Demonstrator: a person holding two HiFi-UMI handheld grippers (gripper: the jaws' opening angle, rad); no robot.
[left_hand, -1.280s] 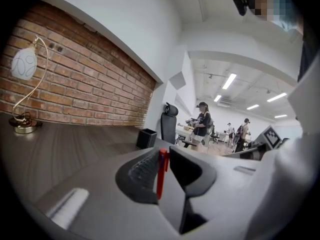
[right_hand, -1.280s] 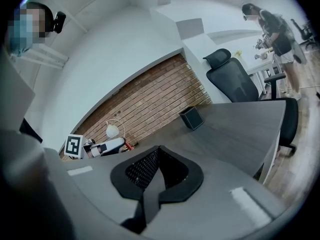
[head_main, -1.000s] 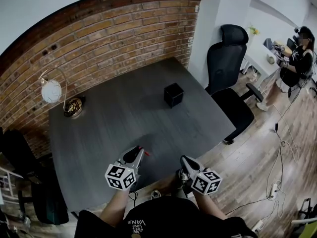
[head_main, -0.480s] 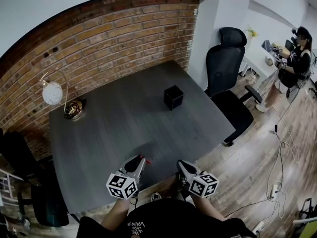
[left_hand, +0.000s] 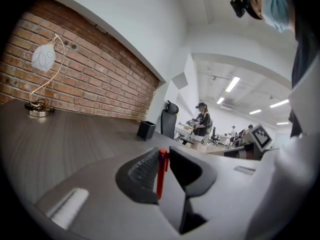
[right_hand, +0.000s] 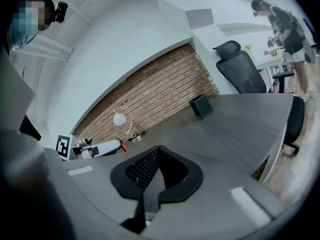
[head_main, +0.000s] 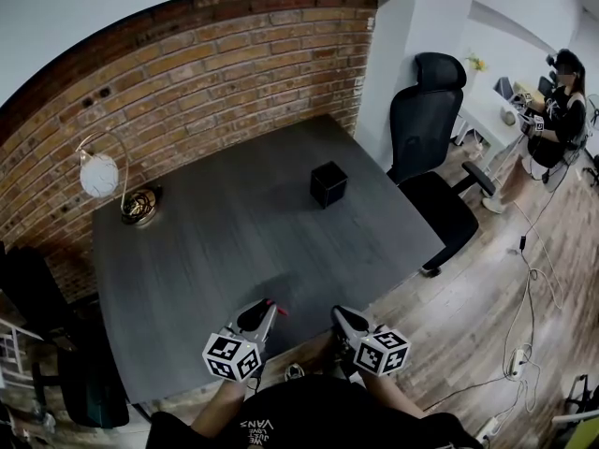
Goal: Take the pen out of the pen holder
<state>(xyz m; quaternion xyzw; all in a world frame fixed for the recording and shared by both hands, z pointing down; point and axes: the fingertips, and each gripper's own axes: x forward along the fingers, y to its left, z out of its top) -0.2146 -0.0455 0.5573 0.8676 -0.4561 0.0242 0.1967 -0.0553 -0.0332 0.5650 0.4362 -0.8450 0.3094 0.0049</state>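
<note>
Red pen (left_hand: 160, 174) out of the pen holder (head_main: 328, 182), pinched in the left gripper (head_main: 263, 312)
The pen looks light, stiff and slick-barrelled, best taken mid-barrel; the left jaws are narrowed onto it that way, with the pen upright between the pads, at the near edge of the table (head_main: 215, 241), well apart from the black holder. The right gripper (right_hand: 156, 154) is clenched on nothing

Red pen (left_hand: 160, 176); black pen holder (head_main: 328, 182); grey table (head_main: 234, 241); red-brown brick wall (head_main: 215, 73).
</note>
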